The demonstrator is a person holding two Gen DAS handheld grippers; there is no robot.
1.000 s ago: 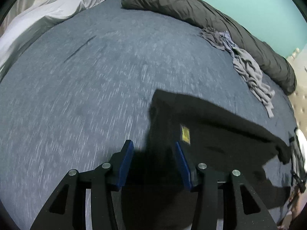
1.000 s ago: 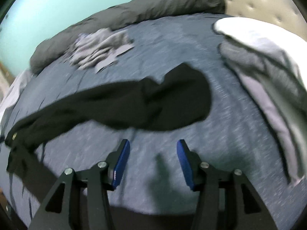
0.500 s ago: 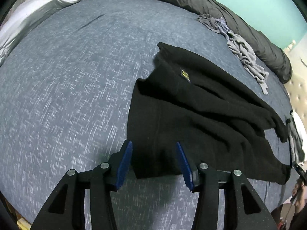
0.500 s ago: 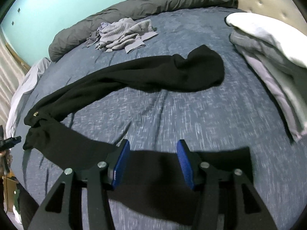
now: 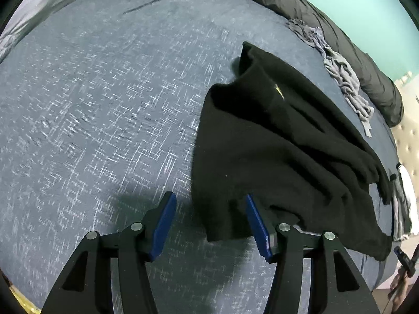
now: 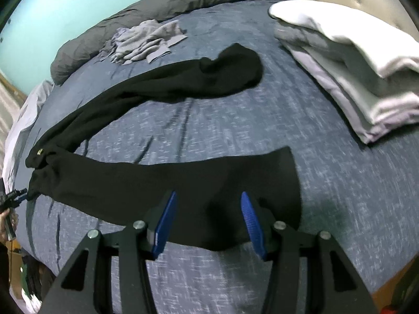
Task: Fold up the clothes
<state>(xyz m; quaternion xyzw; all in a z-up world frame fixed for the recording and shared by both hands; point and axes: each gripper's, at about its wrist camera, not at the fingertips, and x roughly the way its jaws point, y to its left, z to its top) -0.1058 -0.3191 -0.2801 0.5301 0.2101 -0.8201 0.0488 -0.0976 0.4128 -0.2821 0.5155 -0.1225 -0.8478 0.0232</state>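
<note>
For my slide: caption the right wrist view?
Open right gripper over black pants spread on a blue bed.

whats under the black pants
The black pants lie straight on the blue bedsheet, which shows between the two legs. Whatever sits directly beneath the fabric is covered.

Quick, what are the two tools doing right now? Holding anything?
Left tool: open, jaws just widened, holding nothing; pants edge lies beneath.
Right tool: open, holding nothing, over the pants.
</note>
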